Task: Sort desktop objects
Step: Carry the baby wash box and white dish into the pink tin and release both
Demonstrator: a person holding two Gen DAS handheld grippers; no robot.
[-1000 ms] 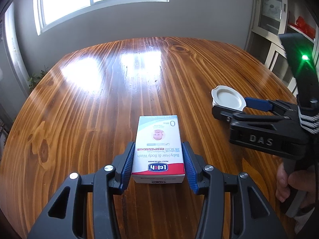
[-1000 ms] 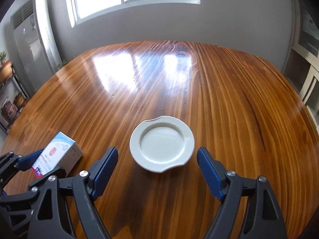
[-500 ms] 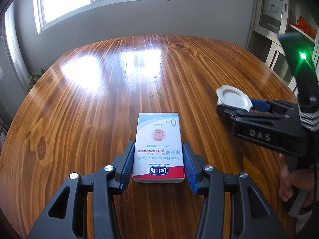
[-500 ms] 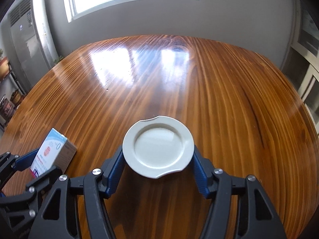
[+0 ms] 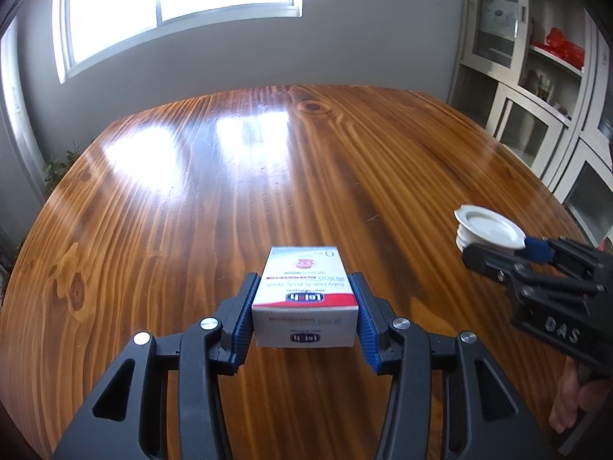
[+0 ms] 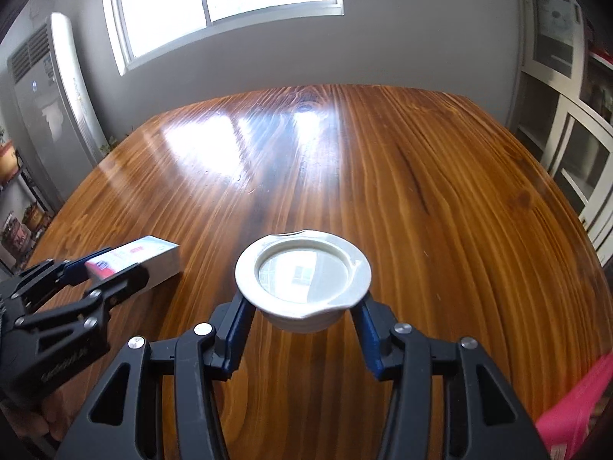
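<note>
From the left wrist view, the left claw (image 5: 305, 316) is clamping a baby wash box (image 5: 304, 295) across its two long sides, blue pads pressing flat on the cardboard, probably because the narrow width is what fits the span. The box is hanging level and appears to be raised off the tabletop (image 5: 230, 176), its near end facing the camera. To the right of the box, well apart, the right claw (image 5: 498, 247) is carrying a white dish (image 5: 488, 228) at about the same height. Nothing else is showing on the wood near the box.

From the right wrist view, the right claw (image 6: 302, 314) is gripping the white dish (image 6: 302, 274) by its ribbed lower body, just under the flared rim, which likely keeps it from slipping down through the pads. The dish is sitting upright and looks empty, its base seeming to float clear of the tabletop (image 6: 421, 191). To the left of the dish, the left claw (image 6: 99, 272) is holding the box (image 6: 149, 258) with its far end angling toward the dish. At the lower right of the dish, beyond the tabletop edge, a pink bin (image 6: 574, 410) is peeking in; it may be where the sorted things are going, though I cannot tell that for sure.
</note>
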